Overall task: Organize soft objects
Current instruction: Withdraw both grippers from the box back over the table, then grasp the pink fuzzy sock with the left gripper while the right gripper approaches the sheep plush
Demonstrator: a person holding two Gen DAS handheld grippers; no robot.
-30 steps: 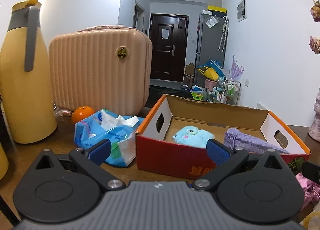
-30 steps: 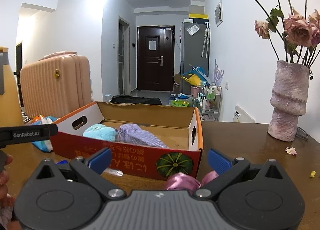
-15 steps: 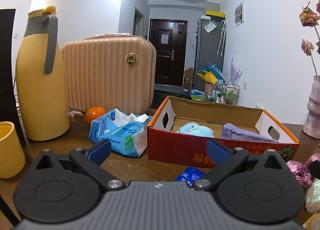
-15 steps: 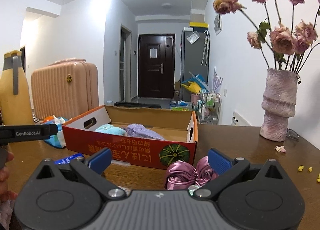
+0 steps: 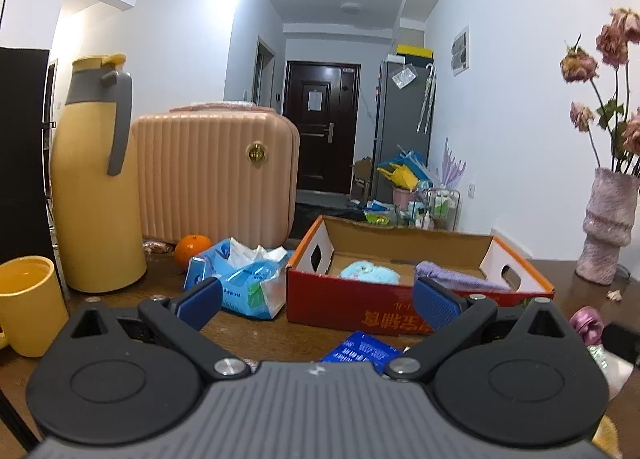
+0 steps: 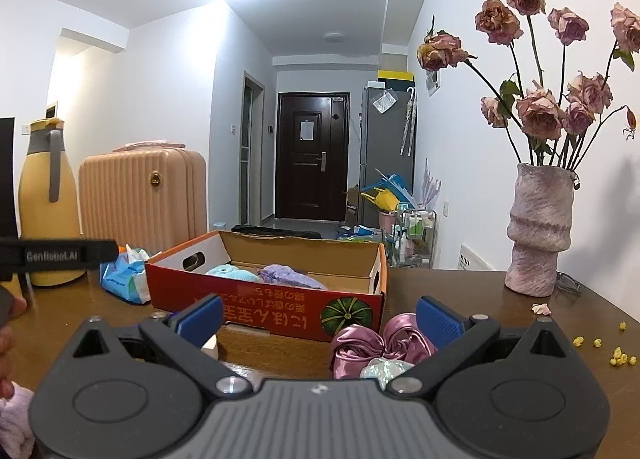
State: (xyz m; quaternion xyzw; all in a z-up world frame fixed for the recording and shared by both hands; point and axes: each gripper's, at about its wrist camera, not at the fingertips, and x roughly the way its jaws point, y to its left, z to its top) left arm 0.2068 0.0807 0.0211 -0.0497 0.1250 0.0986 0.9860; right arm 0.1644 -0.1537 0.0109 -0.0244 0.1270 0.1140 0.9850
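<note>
Scrunchie [image 6: 380, 343], pink satin and still outside the box, lies on the wooden table [image 6: 480, 323] just in front of the red cardboard box [image 6: 268, 311], at about 4 o'clock from the pumpkin print and just beside the right gripper's [image 6: 318, 315] blue right pad. Touching it on the near side is a pale glittery soft item [image 6: 382, 369]. Inside the box rest a turquoise plush toy [image 5: 370, 273] and a lavender cloth [image 5: 452, 279], side by side on the floor of the carton.

Both grippers have drawn back from the box over the past second: it has shrunk in both wrist views, and the scrunchie, half hidden a second ago, now shows whole. The left gripper [image 5: 318, 299] hangs with fingers spread wide and nothing between them; the right is likewise spread and empty. A blue packet [image 5: 360, 349] has come into sight at 6 o'clock from the box. At 9 o'clock sit a tissue pack [image 5: 240, 283], an orange [image 5: 192, 249], a ribbed pink case [image 5: 216, 175], a yellow flask [image 5: 96, 179] and a yellow mug [image 5: 28, 299]; at 3 o'clock, a vase of dried roses [image 6: 538, 227].

The retreat suggests one deposit is finished, with the scrunchie the likely next pick.
</note>
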